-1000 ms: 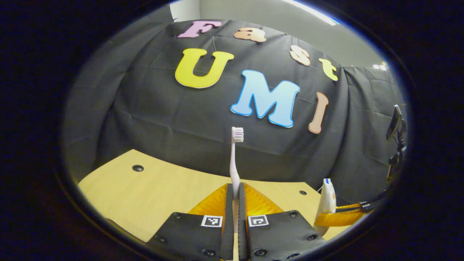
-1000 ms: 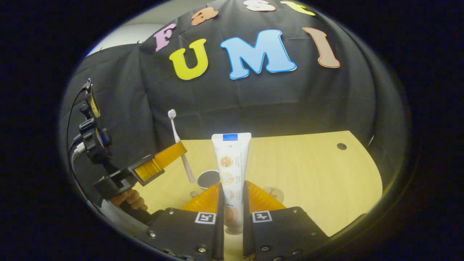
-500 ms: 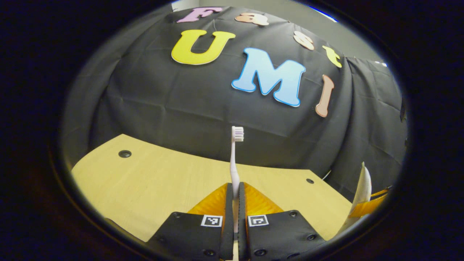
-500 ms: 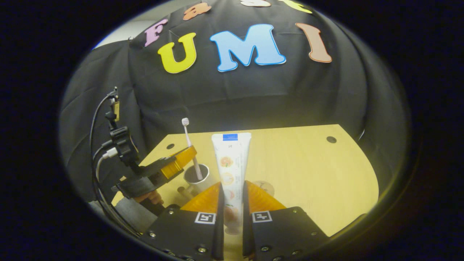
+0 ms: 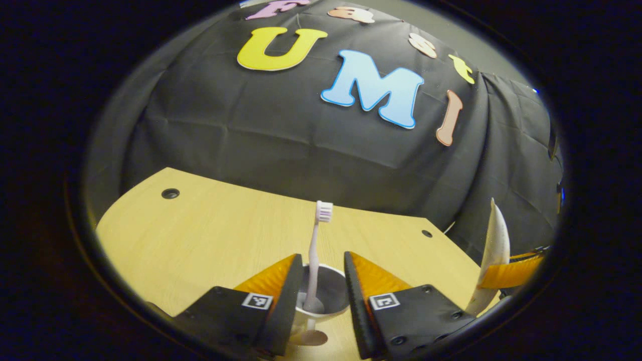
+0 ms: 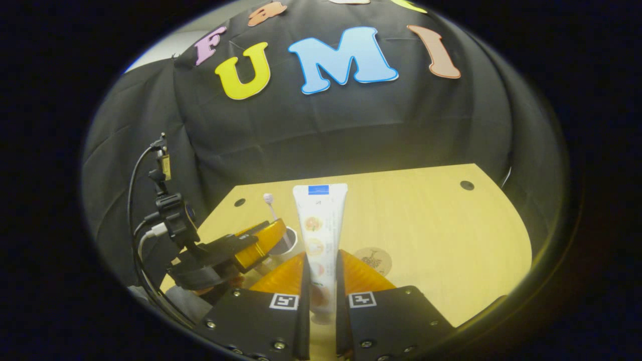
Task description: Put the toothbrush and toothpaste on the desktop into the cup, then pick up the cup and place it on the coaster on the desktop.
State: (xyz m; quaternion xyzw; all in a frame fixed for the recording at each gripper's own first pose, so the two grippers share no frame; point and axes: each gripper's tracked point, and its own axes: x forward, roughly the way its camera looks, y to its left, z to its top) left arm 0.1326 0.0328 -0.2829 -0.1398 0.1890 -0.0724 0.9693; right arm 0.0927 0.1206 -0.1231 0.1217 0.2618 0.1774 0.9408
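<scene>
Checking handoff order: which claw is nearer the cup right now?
Left. The left claw is open astride the cup, toothbrush standing inside. The right claw holds the toothpaste off beside it.

Pale wood-grain desktop, matt cup, glossy toothpaste.

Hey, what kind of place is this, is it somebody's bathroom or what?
Probably not a bathroom: it looks like a staged recording booth. A bare wooden desktop is backed by black cloth, and a hand-held gripper carries the toothpaste near a cup and coaster.
</scene>
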